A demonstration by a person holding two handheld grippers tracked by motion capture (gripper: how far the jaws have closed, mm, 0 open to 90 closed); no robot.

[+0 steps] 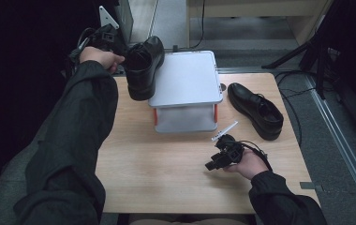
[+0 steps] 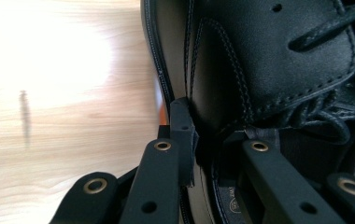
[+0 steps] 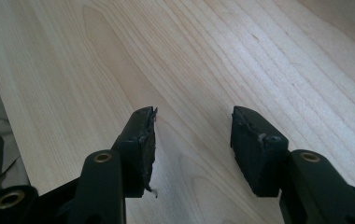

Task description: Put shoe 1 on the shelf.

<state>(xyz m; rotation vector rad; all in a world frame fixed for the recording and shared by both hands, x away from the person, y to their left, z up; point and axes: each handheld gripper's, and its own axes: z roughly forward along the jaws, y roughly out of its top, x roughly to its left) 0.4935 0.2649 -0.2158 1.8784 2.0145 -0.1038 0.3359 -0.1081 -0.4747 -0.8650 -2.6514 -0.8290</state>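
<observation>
Nearest the person, the right hand-held gripper (image 1: 224, 154) hung low over the bare wooden surface (image 1: 166, 173), its jaws spread wide with nothing between them; the right gripper view showed only pale wood grain in the gap, and worn black pads (image 3: 144, 140). Farther out, to the right, a black leather lace-up shoe (image 1: 255, 110) lay flat on its sole on the surface, well apart from that gripper. In the middle stood a light grey two-level stand (image 1: 185, 79) with orange side posts; its top was bare and so was the lower shelf, as far as could be seen. At the far left, the left hand-held gripper (image 1: 115, 44) was pinched on the side wall of the other black shoe (image 1: 143, 65), one jaw outside the leather, the other inside the opening. That shoe was glossy, with stitched seams and black laces (image 2: 325, 112), and it hung lifted at the stand's left edge, heel down and toe up, tilted, clear of the surface.
</observation>
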